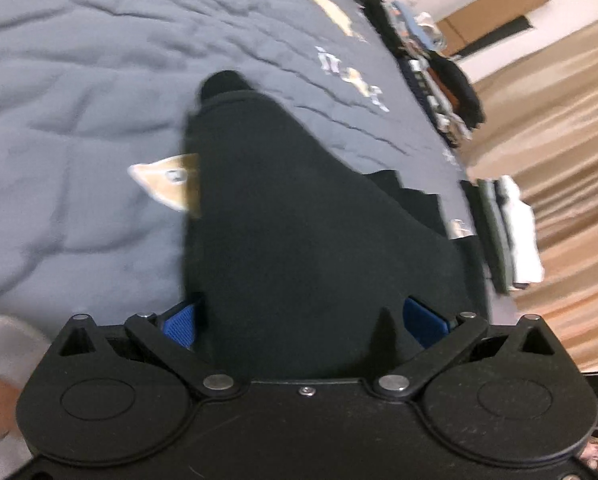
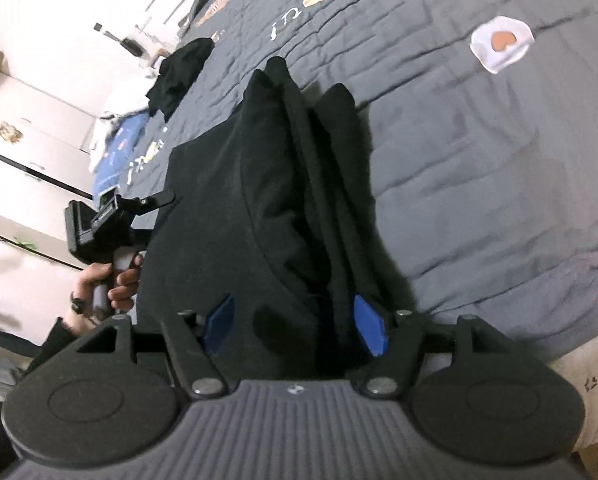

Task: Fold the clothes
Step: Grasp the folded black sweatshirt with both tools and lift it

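A black garment (image 1: 299, 220) lies partly folded on the grey quilted bed (image 1: 79, 80). In the left wrist view it drapes over my left gripper (image 1: 301, 322). The blue pads (image 1: 179, 324) stand wide apart with cloth filling the gap and hiding the fingertips. In the right wrist view the black garment (image 2: 267, 200) is bunched in long folds between the blue pads (image 2: 369, 330) of my right gripper (image 2: 295, 326), which is shut on it. The left gripper (image 2: 99, 220), held by a hand (image 2: 107, 284), touches the garment's left edge.
The grey bed (image 2: 479, 180) has printed patches, one white with a brown heart (image 2: 501, 46). Another black garment (image 2: 181, 72) and a blue cloth (image 2: 115, 152) lie at its far side. Folded piles (image 1: 515, 232) and dark clothes (image 1: 455, 84) sit along the bed edge beside beige curtains (image 1: 559, 160).
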A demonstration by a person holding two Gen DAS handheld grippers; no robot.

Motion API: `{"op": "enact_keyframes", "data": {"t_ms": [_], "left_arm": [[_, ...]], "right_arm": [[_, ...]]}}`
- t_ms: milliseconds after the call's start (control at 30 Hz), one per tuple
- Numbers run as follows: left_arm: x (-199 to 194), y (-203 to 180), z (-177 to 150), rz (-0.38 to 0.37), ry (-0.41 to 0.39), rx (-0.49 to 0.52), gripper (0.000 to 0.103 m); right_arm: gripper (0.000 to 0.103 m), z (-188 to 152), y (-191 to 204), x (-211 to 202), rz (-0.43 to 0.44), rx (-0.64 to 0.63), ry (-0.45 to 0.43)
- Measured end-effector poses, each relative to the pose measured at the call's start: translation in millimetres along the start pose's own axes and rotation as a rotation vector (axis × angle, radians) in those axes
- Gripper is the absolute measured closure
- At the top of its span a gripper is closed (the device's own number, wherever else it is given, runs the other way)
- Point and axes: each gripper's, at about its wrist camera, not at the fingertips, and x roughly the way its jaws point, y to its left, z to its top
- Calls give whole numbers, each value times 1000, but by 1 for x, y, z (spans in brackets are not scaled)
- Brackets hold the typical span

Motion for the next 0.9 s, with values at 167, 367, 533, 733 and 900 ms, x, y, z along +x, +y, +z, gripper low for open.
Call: {"op": "enact_keyframes", "data": {"t_ms": [167, 367, 533, 733, 900], "left_arm": [[14, -3, 6, -25, 44, 27, 0], [13, 12, 0, -94, 16, 15, 0], [13, 10, -3, -102, 12, 54, 0], [19, 6, -2, -112, 3, 70, 0], [18, 8, 3, -124, 28, 50, 0]], "right_arm": [[26, 9, -17, -6, 8, 0, -3], [11, 22, -42, 12, 53, 38, 48], [2, 29, -43, 56, 136, 55, 165], [0, 31, -37, 62, 193, 47, 217], [0, 31, -25, 66, 239, 14, 249]]}}
